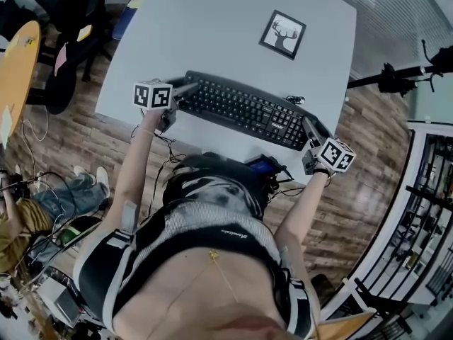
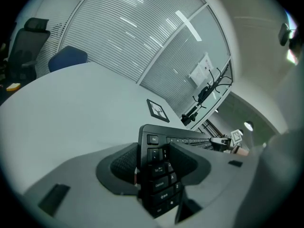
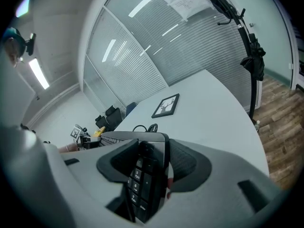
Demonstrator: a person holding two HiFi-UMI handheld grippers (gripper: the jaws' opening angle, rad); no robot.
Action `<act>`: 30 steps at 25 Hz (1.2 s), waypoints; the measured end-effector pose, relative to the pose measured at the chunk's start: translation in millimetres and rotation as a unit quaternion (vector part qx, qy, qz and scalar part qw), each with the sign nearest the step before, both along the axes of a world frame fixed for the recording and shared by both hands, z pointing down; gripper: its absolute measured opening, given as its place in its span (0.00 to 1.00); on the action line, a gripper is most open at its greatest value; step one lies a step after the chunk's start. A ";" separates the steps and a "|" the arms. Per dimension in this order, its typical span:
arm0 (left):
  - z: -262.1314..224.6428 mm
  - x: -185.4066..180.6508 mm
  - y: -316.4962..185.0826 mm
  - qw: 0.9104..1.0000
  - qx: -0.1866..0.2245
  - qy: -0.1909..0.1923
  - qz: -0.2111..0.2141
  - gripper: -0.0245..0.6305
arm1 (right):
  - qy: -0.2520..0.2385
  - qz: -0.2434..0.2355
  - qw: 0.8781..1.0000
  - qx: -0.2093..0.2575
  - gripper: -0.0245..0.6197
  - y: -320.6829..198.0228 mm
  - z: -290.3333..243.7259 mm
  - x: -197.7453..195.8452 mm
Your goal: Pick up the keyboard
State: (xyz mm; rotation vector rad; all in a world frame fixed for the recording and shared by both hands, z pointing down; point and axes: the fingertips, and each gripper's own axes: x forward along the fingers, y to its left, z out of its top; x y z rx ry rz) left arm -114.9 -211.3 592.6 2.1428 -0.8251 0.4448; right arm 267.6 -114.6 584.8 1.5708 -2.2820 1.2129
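Note:
A long black keyboard (image 1: 244,110) hangs level just above the white table (image 1: 212,34), held at both ends. My left gripper (image 1: 185,89) is shut on its left end; in the left gripper view the keyboard (image 2: 159,179) sits clamped between the two dark pads (image 2: 124,167). My right gripper (image 1: 309,128) is shut on the right end, where the number-pad end of the keyboard (image 3: 145,175) fills the gap between its pads (image 3: 183,165). The keyboard's cable (image 1: 296,100) trails from its far edge.
A framed deer picture (image 1: 282,34) lies on the table beyond the keyboard. Office chairs (image 1: 67,20) stand at the left of the table. A small blue device (image 1: 264,166) hangs at the person's chest. A black stand (image 1: 396,76) rises at the right over wooden floor.

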 end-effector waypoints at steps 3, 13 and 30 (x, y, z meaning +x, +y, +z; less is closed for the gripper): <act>-2.8 1.2 3.4 1.000 -0.005 0.008 0.006 0.33 | 0.002 0.000 1.000 0.003 0.35 0.4 -7.2 -0.9; -32.8 0.7 3.2 1.000 0.010 0.020 0.008 0.33 | 0.012 0.003 1.000 0.028 0.35 -0.8 -45.1 -5.1; -91.1 -13.3 -4.6 0.998 0.064 0.022 0.003 0.33 | 0.028 0.010 0.997 0.070 0.35 0.6 -101.8 -18.1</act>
